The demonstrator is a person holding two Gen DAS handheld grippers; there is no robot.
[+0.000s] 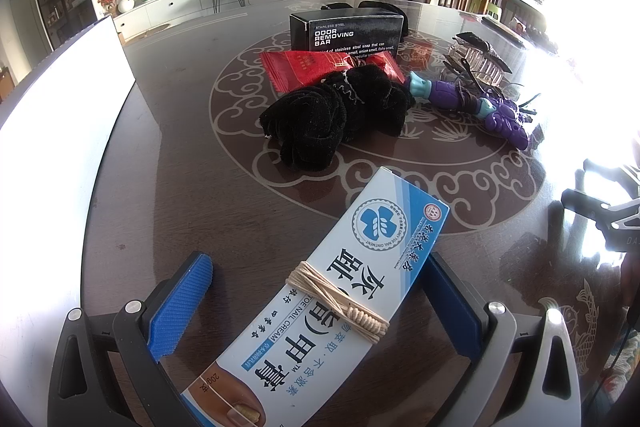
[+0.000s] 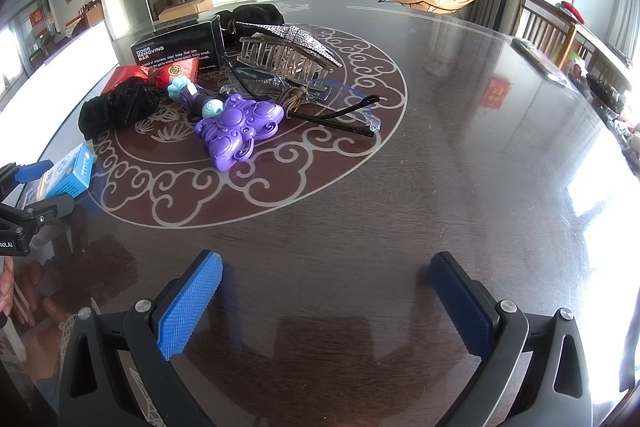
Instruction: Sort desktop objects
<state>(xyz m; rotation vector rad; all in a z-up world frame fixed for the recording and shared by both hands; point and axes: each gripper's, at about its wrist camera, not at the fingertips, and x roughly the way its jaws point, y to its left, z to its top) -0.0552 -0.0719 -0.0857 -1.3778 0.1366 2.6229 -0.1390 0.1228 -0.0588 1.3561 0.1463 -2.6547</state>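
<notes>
The black box (image 1: 346,34) far ahead of the left gripper (image 1: 320,291) reads "STAINLESS STEEL ODOR REMOVING BAR"; the blue-white carton (image 1: 320,303) between its fingers reads "TOE NAIL CREAM".

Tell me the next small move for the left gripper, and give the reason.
Probably close the left gripper on the toe nail cream box. The box lies between its open fingers, seemingly ungripped, with a gap at the left finger.

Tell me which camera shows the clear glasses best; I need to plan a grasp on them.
The right wrist view: the glasses lie in plain sight beside the purple toy, lens and black temples visible. In the left wrist view, only dark temple tips show in the glare at the far right.
</notes>
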